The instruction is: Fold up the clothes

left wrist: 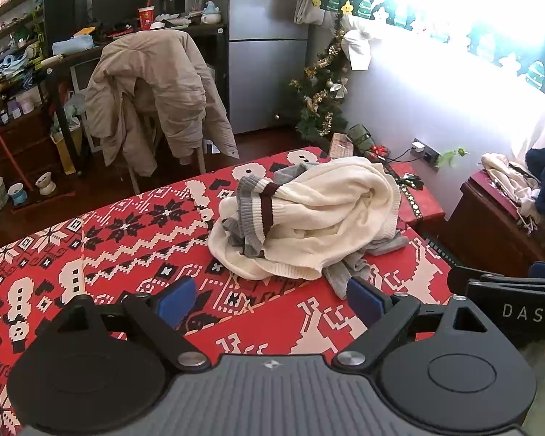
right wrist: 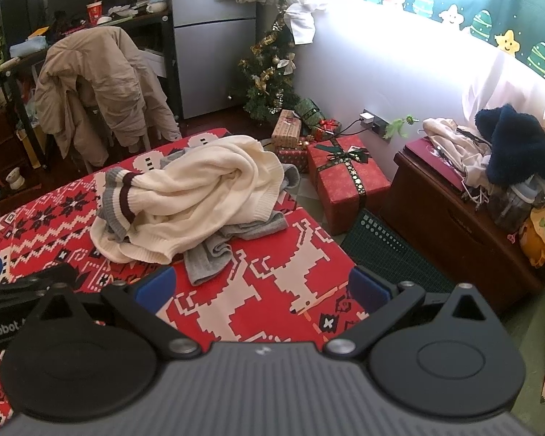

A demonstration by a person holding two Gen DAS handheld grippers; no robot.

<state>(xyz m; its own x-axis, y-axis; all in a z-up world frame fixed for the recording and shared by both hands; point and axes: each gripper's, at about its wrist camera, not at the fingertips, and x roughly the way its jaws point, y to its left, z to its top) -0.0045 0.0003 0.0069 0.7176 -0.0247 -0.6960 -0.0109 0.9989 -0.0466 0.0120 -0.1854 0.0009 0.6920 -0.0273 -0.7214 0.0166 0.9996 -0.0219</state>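
Both the left gripper [left wrist: 269,299] and right gripper [right wrist: 261,289] are hovering wide open and empty at frame bottom, so each should be taking a separate hem edge of the crumpled cream sweater [left wrist: 330,214] mid-frame on the tabletop [left wrist: 127,239].

one cream sweater [left wrist: 319,214], two grippers [left wrist: 269,301]

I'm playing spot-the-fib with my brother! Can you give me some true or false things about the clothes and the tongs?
1. The cream sweater is folded flat. False: it lies crumpled in a heap.
2. Both tongs, left and right, are open. True.
3. The left tongs hold the grey garment. False: they hold nothing.
4. The tablecloth is red with white patterns. True.
5. A beige coat hangs over a chair. True.
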